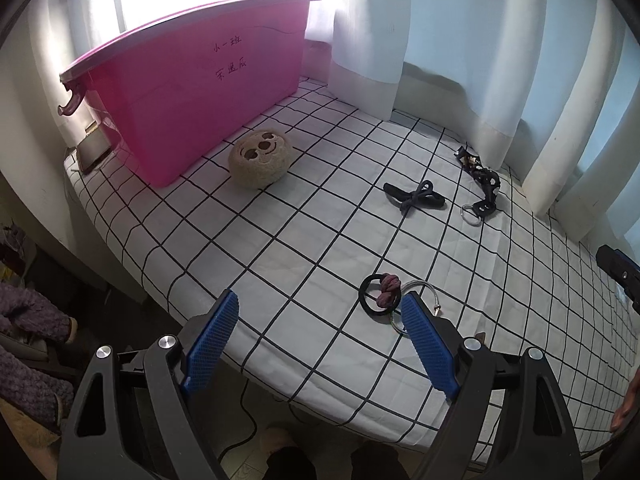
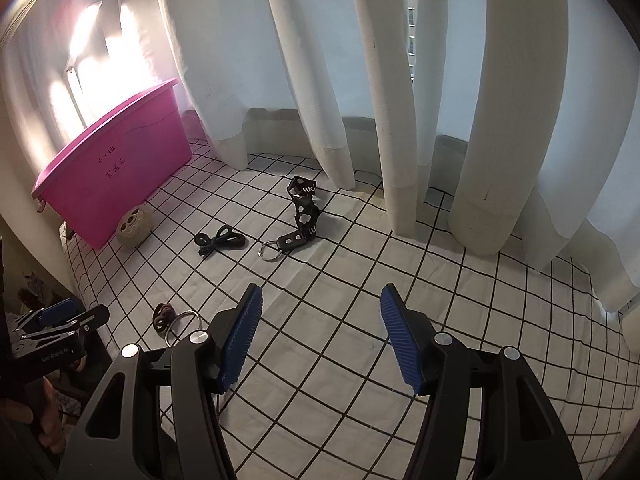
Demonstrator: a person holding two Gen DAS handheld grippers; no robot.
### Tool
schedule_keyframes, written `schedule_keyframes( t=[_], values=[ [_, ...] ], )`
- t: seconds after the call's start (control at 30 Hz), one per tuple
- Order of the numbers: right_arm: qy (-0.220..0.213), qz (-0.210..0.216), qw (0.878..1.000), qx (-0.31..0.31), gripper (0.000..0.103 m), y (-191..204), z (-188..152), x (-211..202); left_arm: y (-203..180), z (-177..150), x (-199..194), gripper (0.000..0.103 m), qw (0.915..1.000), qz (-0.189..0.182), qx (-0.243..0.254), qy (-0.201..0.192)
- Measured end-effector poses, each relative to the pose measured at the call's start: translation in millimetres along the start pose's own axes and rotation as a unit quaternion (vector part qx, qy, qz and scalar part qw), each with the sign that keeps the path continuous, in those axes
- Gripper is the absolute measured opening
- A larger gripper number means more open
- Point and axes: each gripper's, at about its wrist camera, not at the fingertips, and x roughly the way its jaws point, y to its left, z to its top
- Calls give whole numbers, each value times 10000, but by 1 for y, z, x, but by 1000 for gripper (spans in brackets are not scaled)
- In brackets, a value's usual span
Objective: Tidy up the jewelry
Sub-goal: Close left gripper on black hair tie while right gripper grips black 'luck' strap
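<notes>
White curtains hang behind a worktop under grid-checked cloth. From the left wrist, the left gripper has its jaws spread and empty; a black hair tie and silver ring lie just beyond its right finger. Far left, a pink bin bears handwritten characters.

From the right wrist, the right gripper has its jaws parted and empty; a black keychain strap printed "luck" lies far ahead, a black bow to its left.

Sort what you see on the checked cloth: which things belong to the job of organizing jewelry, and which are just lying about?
Belong to the job:
- black hair tie with mauve fabric knot
- thin silver wire bangle
- black knotted cord
- black printed strap with metal key ring
- round woven beige bowl with a face, probably the holder

Lying about:
- pink plastic storage bin
- white curtains
- tablet beside the bin
</notes>
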Motion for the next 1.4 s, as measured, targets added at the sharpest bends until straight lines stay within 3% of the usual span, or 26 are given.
schedule_keyframes(
  t=[0.33, 0.5, 0.83, 1.4],
  values=[
    [288, 694, 9940, -800, 59, -19, 30, 70, -28, -20, 32, 82, 9928, 488, -1086, 114],
    [349, 875, 9913, -920, 59, -24, 39, 99, -36, -19, 45, 82, 9887, 740, -1295, 125],
    [465, 1178, 9866, -1024, 59, -5, 56, 146, -37, -19, 57, 82, 9815, 842, -1716, 104],
    [660, 776, 9850, -1396, 59, 14, 65, 188, -41, -11, 77, 83, 9789, 1068, -1737, 87]
  ],
)
